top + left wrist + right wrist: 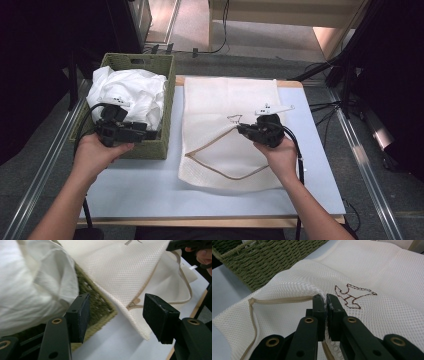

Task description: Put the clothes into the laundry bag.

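The green woven basket (131, 107) sits on the left part of the bench (150, 190), and everything else can be placed from it. Inside the basket is a pile of white cloth (131, 92), bunched up with no clear long side. The left gripper (142, 131) is over the near right part of the basket, close to the cloth. Its jaws stand apart and hold nothing. It points to the right, toward the mesh bag (227, 100).

The mesh bag lies flat on the bench just to the right of the basket. Its long side runs from the near edge of the bench to the far edge. Its open mouth, with the tan trim (220, 172), faces the near side and the basket.

The right gripper (242, 129) is further right of the basket. Its jaws are pinched tight on the top layer of the bag (325, 302), beside the little stitched bird (353, 296), lifting the mouth open.

The left hand is nearer the cloth, so it looks like the one to grab it and carry it right into the bag.
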Action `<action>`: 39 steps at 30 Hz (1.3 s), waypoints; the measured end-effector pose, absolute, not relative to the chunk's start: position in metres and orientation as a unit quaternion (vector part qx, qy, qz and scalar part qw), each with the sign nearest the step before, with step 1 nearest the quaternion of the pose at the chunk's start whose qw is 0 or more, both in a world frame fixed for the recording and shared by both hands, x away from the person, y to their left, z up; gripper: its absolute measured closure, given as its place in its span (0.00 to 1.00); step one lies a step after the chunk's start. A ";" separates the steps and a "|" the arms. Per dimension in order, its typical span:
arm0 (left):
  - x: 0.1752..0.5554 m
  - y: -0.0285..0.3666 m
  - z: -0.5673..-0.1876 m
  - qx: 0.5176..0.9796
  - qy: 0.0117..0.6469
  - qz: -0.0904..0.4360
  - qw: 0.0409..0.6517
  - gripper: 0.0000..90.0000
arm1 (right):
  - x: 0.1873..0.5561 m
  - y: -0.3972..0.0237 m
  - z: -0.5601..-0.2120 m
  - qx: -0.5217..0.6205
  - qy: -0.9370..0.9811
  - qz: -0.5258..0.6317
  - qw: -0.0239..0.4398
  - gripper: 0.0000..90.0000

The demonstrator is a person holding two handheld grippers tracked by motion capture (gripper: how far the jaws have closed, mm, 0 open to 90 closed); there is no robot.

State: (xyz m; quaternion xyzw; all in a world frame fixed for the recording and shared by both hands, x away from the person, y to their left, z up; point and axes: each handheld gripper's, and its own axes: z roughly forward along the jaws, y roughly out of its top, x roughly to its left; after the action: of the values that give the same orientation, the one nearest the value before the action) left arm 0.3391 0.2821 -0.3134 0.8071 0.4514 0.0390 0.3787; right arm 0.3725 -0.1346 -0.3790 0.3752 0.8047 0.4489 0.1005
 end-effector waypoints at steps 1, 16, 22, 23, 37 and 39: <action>0.341 0.285 -0.312 0.804 0.456 0.040 0.379 0.44 | 0.373 -0.134 -0.379 0.375 0.805 0.449 0.101 0.98; 0.370 0.315 -0.303 0.807 0.480 0.074 0.336 0.44 | 0.373 -0.133 -0.380 0.373 0.808 0.444 0.100 0.98; 0.384 0.330 -0.296 0.799 0.500 0.083 0.323 0.44 | 0.373 -0.132 -0.381 0.372 0.810 0.442 0.099 0.98; 0.387 0.332 -0.295 0.802 0.499 0.086 0.317 0.44 | 0.373 -0.132 -0.381 0.371 0.811 0.442 0.099 0.98; 0.427 0.361 -0.294 0.795 0.517 0.110 0.299 0.42 | 0.375 -0.131 -0.381 0.367 0.814 0.440 0.099 0.98; 0.432 0.367 -0.295 0.788 0.527 0.112 0.299 0.42 | 0.375 -0.131 -0.382 0.369 0.813 0.440 0.097 0.98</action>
State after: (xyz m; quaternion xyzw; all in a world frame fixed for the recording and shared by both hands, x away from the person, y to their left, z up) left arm 0.4324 0.3671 -0.2950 0.7876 0.5272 0.1118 0.2988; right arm 0.3753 -0.1314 -0.3816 0.3687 0.8133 0.4397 0.0967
